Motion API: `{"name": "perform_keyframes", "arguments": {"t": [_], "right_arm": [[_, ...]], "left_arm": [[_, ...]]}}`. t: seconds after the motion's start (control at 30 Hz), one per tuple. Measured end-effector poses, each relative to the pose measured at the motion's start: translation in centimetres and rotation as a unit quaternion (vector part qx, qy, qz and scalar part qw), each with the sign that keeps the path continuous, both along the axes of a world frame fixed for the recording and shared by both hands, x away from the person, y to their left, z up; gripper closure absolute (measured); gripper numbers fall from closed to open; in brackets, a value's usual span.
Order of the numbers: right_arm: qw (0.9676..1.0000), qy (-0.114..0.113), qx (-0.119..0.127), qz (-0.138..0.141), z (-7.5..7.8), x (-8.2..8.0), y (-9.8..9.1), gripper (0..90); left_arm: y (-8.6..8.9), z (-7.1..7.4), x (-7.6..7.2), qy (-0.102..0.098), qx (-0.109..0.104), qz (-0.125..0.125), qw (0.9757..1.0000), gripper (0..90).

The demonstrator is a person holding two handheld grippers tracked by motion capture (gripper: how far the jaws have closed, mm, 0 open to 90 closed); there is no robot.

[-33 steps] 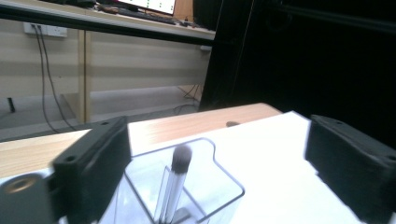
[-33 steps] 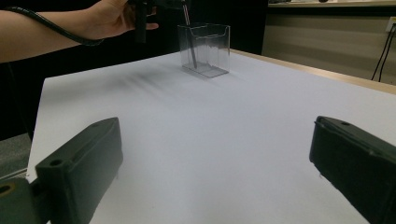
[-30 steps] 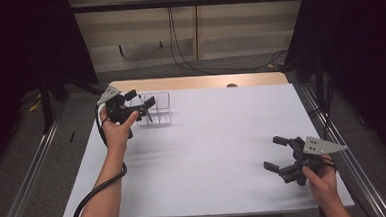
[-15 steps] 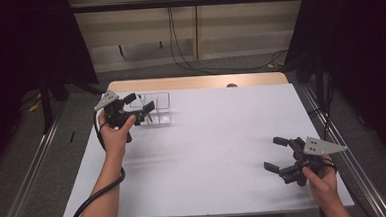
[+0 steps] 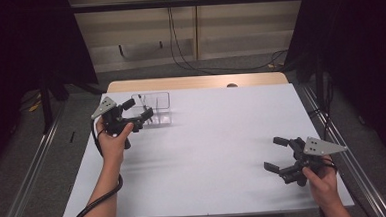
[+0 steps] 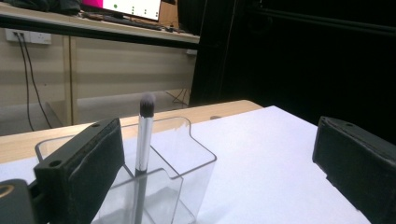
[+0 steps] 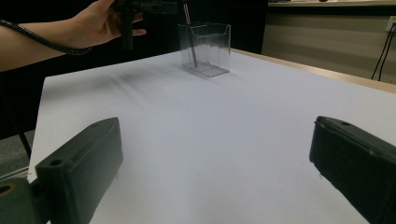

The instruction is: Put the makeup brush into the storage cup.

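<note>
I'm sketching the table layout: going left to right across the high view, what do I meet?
Left gripper held in a hand → clear plastic box holding a silver-handled brush → bare white tabletop → right gripper.

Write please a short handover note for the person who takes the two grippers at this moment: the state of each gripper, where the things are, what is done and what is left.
Left gripper: open, holds nothing, raised beside the clear plastic holder at the far left of the table.
Right gripper: open, holds nothing, low over the near right of the table.
Makeup brush: stands upright in the holder, bristles up, free of both jaws.
Done: the brush is in the holder.
Left: probably only to draw the left gripper away without knocking the holder.
</note>
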State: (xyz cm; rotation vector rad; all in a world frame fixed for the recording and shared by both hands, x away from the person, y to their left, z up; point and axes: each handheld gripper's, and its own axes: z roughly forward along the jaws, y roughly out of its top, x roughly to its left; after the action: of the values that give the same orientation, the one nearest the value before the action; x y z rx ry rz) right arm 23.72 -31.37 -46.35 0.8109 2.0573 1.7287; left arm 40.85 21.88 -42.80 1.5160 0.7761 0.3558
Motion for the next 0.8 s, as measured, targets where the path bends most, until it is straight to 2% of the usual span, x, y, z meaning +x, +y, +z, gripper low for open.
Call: {"name": "perform_keyframes", "arguments": {"t": [0.17, 0.53, 0.8], "right_arm": [[1.0, 0.0, 0.0, 0.0, 0.0, 0.0, 0.0, 2.1], [1.0, -0.001, 0.001, 0.0, 0.0, 0.0, 0.0, 2.1], [1.0, -0.001, 0.0, 0.0, 0.0, 0.0, 0.1, 2.1]], "left_arm": [[0.3, -0.3, -0.7, -0.006, 0.003, -0.007, 1.0, 2.1], [0.7, -1.2, -2.1, -0.004, 0.0, -0.021, 0.9998, 1.6], [0.9, -1.2, -2.9, -0.012, -0.001, -0.031, 0.9994, 1.6]]}}
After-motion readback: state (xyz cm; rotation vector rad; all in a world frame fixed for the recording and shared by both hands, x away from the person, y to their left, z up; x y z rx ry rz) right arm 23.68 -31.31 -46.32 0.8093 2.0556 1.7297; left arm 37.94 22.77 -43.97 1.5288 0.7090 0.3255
